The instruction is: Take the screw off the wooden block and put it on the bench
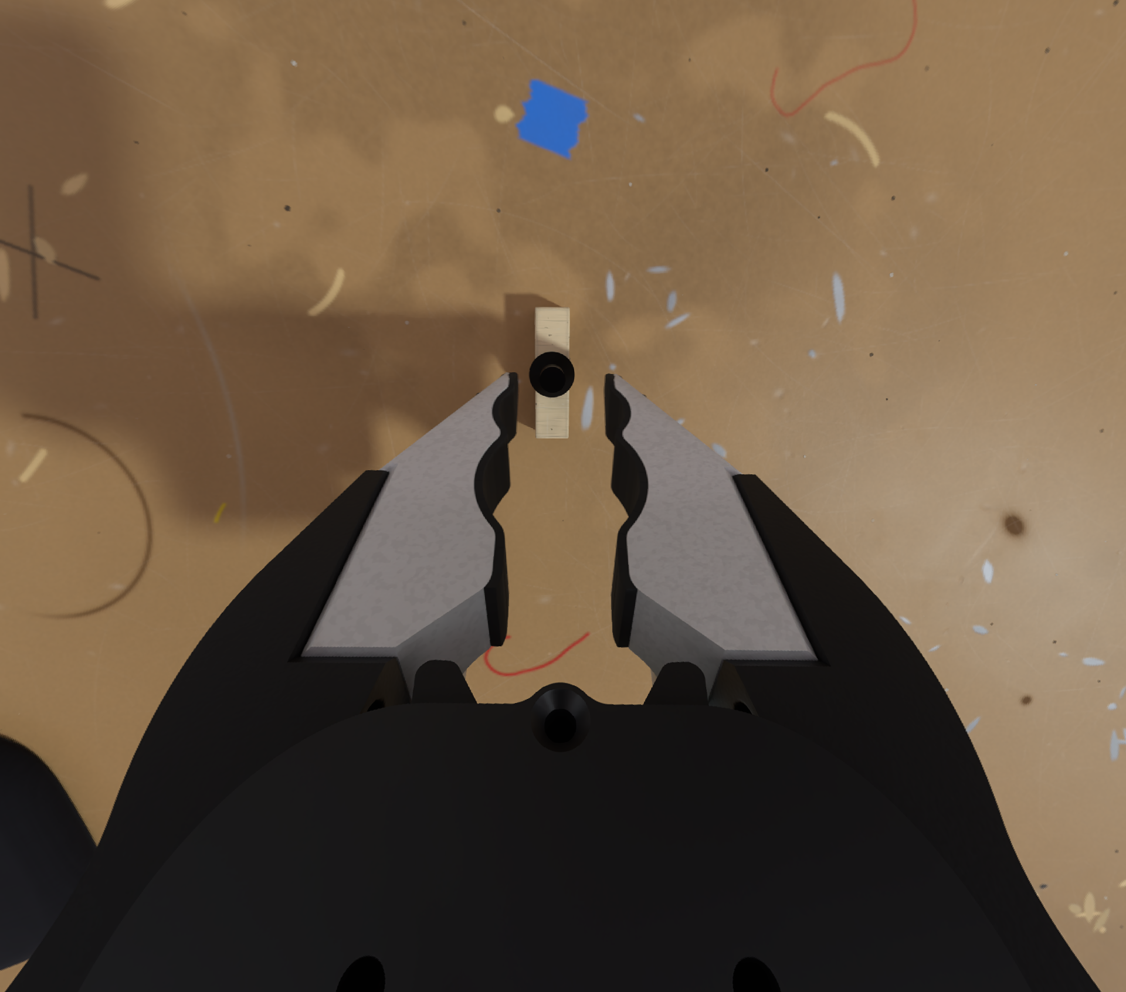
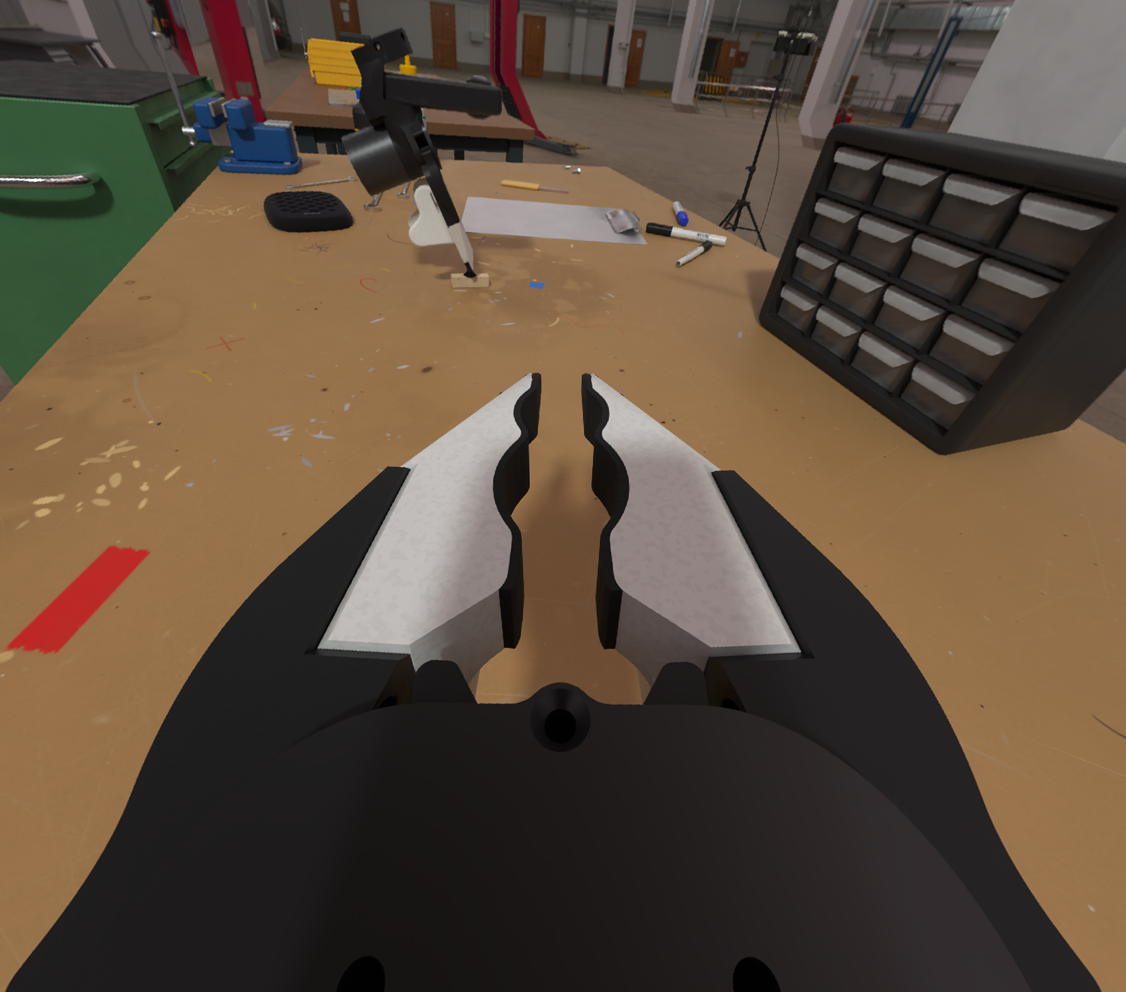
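Left claw: spread, pointing down over the block, fingers either side of the screw, not pinching it.
Screw: black, standing on the wooden block.
Block: on the surface.
Right claw: slightly parted, holding nothing, well nearer than the block.

Blue tape scrap: stuck flat on the table, also seen in the right wrist view.
Red thread: a thin wavy strand lying loose.
Drawer cabinet: black, rows of small grey drawers, at the right edge.
Blue vise: at the far left corner.
Green cabinet: beside the left edge, metal handle on its front.
Black perforated pad: near the vise.
Grey sheet: lies flat, crumpled foil piece on its right end.
Markers: three, just right of the sheet.
Red tape strip: near left.
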`<state>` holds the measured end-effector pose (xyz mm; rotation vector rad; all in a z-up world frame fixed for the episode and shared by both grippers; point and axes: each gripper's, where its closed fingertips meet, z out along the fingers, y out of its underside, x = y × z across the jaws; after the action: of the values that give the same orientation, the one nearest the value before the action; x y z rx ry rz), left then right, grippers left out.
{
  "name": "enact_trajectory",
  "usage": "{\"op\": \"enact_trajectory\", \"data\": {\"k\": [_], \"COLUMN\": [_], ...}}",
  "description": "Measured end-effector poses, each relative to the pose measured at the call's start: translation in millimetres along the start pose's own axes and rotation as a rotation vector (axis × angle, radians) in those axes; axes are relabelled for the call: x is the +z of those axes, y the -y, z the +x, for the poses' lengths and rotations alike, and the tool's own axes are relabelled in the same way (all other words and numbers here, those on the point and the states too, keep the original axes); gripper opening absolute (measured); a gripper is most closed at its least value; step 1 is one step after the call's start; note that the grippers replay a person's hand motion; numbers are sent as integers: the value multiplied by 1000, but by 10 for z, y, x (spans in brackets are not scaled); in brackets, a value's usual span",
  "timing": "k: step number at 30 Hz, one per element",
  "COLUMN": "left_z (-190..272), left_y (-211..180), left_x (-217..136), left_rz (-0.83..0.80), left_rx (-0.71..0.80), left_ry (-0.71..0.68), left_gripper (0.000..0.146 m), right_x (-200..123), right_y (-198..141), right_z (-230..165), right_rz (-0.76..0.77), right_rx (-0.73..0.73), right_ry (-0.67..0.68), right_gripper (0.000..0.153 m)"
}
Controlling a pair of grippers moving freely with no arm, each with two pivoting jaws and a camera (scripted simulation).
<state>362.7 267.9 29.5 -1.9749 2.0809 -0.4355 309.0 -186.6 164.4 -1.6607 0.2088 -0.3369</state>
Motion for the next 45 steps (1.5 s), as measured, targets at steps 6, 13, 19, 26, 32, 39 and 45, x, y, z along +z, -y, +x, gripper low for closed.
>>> {"op": "enact_trajectory", "data": {"k": [6, 13, 19, 26, 32, 39, 45], "left_z": [-16, 13, 1102, 3270, 4125, 4339, 4244], "left_y": [-50, 93, 548, 241, -211, -406, -365], "left_x": [28, -338, -1025, -717, -134, 172, 47], "left_rz": [-35, 81, 358, 321, 175, 117, 169], "left_rx": [16, 39, 206, 571, 605, 630, 554], "left_ry": [18, 104, -40, -364, -545, -506, -547], "left_gripper": [8, 8, 8, 8, 8, 8, 40], "right_x": [-189, -315, -412, -512, -564, -516, -574], "right_y": [57, -57, -175, -332, -363, -461, -455], "right_z": [115, 136, 122, 116, 34, -65, 92], "right_rz": [43, 12, -26, -44, -55, -82, -84], "right_rx": [-4, -11, -47, -14, -37, -40, -47], "right_ry": [-34, -62, -70, -64, -58, -27, -74], "right_gripper": [12, 11, 11, 11, 11, 11, 11]}}
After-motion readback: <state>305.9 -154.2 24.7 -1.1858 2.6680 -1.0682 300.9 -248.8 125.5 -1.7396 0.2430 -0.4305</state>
